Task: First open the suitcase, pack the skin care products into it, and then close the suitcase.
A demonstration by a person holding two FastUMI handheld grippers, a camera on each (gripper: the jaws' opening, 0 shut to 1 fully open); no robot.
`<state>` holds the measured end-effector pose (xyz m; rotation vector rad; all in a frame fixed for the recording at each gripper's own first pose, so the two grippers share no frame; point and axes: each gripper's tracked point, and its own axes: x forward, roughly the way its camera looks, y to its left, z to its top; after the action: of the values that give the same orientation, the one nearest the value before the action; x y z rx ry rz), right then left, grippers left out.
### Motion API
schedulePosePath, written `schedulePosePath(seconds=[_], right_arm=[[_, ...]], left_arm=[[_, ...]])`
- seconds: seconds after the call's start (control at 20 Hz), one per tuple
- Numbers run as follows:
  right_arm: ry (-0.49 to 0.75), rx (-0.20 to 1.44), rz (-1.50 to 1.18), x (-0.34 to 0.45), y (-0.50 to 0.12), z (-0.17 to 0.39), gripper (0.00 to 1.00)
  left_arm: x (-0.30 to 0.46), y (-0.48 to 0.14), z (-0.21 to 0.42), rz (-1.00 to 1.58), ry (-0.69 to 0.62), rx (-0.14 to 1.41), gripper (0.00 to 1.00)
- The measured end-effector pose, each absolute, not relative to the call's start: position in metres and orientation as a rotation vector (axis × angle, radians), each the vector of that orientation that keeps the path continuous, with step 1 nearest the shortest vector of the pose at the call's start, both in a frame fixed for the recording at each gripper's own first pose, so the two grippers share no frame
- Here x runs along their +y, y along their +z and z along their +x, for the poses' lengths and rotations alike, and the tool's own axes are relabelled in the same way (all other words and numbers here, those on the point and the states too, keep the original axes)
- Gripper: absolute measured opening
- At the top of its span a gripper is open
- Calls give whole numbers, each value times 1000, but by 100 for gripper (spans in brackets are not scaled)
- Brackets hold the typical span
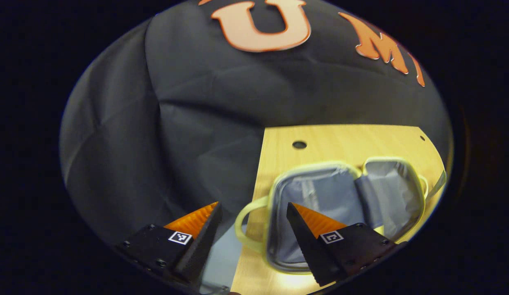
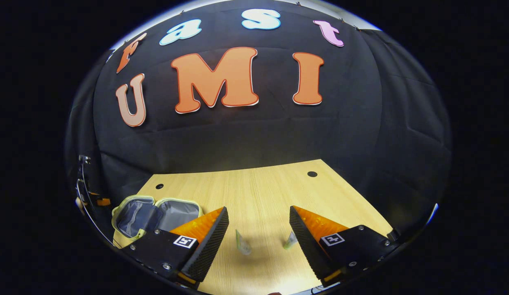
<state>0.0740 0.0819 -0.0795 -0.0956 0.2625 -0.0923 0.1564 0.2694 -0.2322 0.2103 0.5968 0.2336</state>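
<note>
Wooden table (image 2: 258, 192) under both tools. Right gripper (image 2: 258, 229) spread wide, holding nothing, 2 small tubes (image 2: 243, 243) lying between its fingers. Left gripper (image 1: 252, 229) wide too, hanging just before the suitcase (image 1: 320, 196), already open. Packing step, probably: close on 1 tube next.

I am seeing the suitcase (image 1: 344, 196) lying open, showing a pale yellow-green rim and handle, and grey lining inside both halves. In my right gripper view the suitcase (image 2: 156, 215) is showing that same yellow-green edge and grey inside. The table (image 2: 258, 192) is glowing light yellow wood with thin streaks and small dark round holes. Two little skin care products (image 2: 243, 242) are looking pale green and whitish. The wall cloth (image 1: 176, 123) is looking black.
</note>
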Motion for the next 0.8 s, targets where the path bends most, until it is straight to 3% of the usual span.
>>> schedulePosePath(seconds=[0.4, 0.8], right_arm=[[1, 285, -85, 24, -78, 80, 95], [7, 352, -194, -88, -87, 56, 95]], left_arm=[[35, -97, 125, 141, -15, 252, 97], [-172, -103, 129, 176, -195, 181, 98]])
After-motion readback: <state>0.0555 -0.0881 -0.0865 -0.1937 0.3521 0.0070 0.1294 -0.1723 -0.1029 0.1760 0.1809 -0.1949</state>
